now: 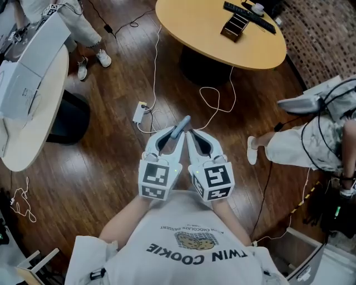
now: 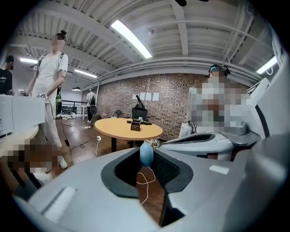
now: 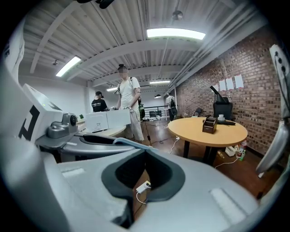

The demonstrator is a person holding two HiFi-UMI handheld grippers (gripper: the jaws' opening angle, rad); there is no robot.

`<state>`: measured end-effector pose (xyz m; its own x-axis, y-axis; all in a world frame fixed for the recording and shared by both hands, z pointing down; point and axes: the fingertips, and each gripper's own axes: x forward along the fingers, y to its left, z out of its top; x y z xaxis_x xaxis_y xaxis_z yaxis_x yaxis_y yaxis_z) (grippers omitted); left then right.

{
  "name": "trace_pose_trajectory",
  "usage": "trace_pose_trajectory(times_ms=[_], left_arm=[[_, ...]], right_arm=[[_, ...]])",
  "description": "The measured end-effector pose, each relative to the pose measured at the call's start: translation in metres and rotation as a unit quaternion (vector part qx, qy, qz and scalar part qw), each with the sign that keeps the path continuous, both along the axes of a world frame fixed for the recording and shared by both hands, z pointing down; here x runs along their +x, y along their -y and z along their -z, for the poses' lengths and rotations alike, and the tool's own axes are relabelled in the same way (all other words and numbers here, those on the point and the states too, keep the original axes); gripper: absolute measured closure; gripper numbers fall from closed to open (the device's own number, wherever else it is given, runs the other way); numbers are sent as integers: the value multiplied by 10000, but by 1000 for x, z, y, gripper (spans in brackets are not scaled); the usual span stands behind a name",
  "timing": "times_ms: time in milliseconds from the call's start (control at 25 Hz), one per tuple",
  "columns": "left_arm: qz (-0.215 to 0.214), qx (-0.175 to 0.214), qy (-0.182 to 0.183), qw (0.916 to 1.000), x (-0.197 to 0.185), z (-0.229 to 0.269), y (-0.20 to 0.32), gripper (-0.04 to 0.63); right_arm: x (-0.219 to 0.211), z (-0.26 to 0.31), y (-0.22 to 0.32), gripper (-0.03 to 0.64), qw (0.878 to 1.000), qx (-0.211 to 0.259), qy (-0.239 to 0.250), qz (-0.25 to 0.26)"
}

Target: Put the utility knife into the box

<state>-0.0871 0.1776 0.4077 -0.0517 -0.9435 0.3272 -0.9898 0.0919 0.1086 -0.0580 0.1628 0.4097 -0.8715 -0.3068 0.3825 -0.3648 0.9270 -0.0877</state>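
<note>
The utility knife (image 1: 181, 127) is blue-grey and sticks out forward from the tips of my left gripper (image 1: 177, 132), which is shut on it. In the left gripper view the knife's rounded blue end (image 2: 146, 154) stands upright between the jaws. My right gripper (image 1: 192, 134) is held tight beside the left one, shut with nothing in it; its tips meet in the right gripper view (image 3: 145, 153). Both hang over the wooden floor in front of my chest. A small dark box (image 1: 233, 26) stands on the round table far ahead, also seen as the box (image 2: 135, 125) and the box (image 3: 209, 125).
The round wooden table (image 1: 194, 28) also carries a long black device (image 1: 248, 16). A white table (image 1: 33, 111) with white boxes stands at the left. A power strip (image 1: 139, 112) and cables lie on the floor ahead. A seated person (image 1: 300, 145) is at the right, another person's feet (image 1: 92, 58) at the upper left.
</note>
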Motion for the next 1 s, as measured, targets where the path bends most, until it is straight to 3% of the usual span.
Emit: trace_pose_trajectory(times_ms=[160, 560, 1000], left_arm=[[-128, 16, -34, 9999, -16, 0, 15, 522], [-588, -28, -8, 9983, -17, -5, 83, 522], [-534, -119, 56, 9985, -24, -10, 202, 522]], right_arm=[[-15, 1, 13, 615, 9999, 43, -16, -125], [-12, -5, 82, 615, 9979, -18, 20, -645], [-21, -11, 199, 615, 9985, -102, 52, -541]])
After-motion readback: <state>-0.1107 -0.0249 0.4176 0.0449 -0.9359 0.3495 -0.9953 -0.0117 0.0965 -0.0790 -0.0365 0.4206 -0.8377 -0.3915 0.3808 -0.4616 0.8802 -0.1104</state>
